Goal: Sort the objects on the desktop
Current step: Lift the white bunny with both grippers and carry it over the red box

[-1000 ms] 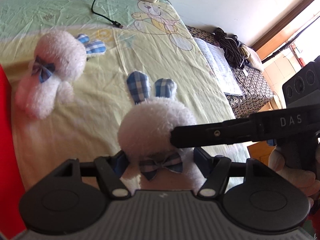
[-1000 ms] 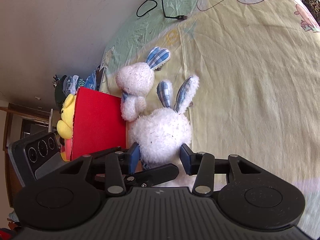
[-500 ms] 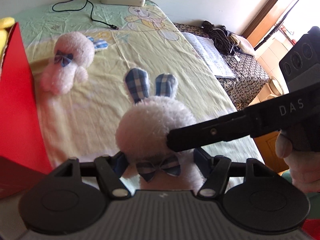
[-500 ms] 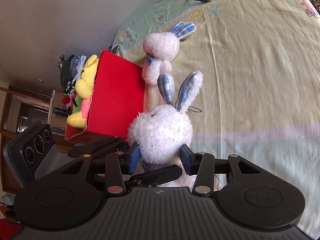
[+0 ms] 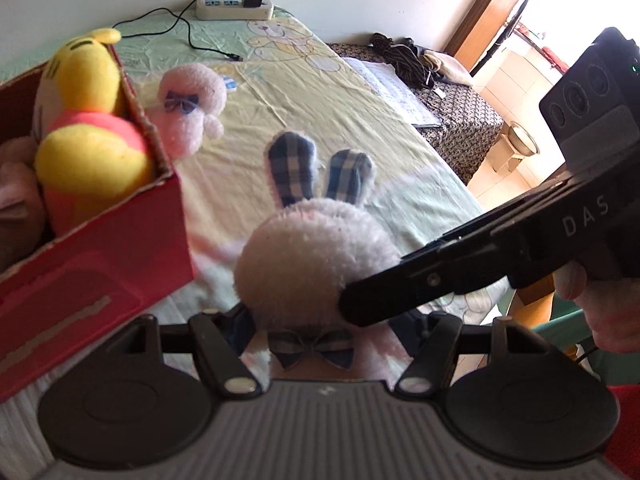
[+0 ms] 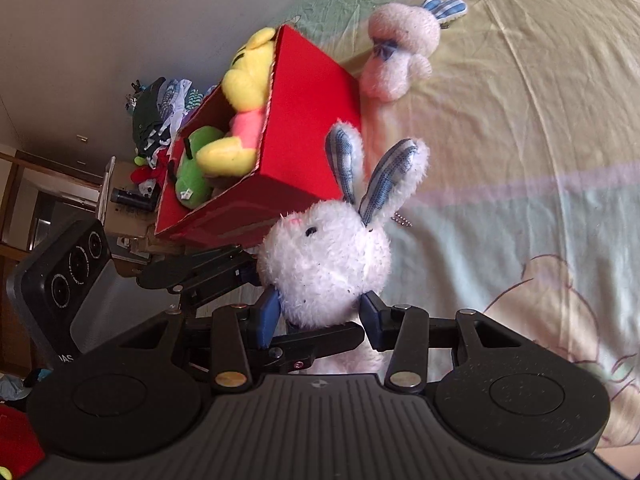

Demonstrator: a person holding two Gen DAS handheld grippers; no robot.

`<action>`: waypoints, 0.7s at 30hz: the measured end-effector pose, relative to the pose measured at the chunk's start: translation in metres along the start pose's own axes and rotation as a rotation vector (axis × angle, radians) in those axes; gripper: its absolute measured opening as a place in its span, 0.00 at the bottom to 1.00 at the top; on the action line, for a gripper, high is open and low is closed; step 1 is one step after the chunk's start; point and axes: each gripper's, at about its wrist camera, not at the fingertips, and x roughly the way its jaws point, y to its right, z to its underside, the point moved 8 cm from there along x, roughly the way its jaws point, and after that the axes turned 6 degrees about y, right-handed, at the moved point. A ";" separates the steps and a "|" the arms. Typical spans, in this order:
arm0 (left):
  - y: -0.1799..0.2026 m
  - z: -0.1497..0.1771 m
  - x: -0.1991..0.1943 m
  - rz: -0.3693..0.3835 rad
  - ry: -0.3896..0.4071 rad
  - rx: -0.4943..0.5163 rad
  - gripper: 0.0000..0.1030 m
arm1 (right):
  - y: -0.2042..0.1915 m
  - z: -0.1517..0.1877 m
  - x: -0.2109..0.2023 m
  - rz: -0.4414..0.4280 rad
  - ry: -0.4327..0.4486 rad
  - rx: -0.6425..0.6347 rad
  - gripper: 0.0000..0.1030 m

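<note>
Grippers, left [image 5: 328, 328] and right [image 6: 318, 314], both pinch one white plush rabbit [image 6: 326, 264] above the bed [image 6: 520, 140], ears pointing away, beside the red box [image 6: 304, 120].

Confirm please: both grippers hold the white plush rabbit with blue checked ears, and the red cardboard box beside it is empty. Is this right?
Not quite. The red cardboard box is not empty: the right wrist view shows a yellow plush bear and a green plush toy inside. The rest stands: the left gripper and right gripper both hold the white plush rabbit with blue checked ears.
</note>
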 end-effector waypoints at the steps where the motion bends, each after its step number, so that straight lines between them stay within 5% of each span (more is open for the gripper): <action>1: -0.004 0.003 -0.006 0.004 -0.002 0.006 0.68 | -0.008 0.004 0.003 -0.002 -0.001 -0.006 0.45; 11: -0.043 0.024 -0.074 0.002 0.036 0.003 0.68 | -0.075 0.021 0.033 -0.059 -0.011 -0.069 0.44; 21: -0.082 0.020 -0.150 -0.053 0.174 0.012 0.68 | -0.149 0.013 0.052 -0.122 0.033 -0.213 0.44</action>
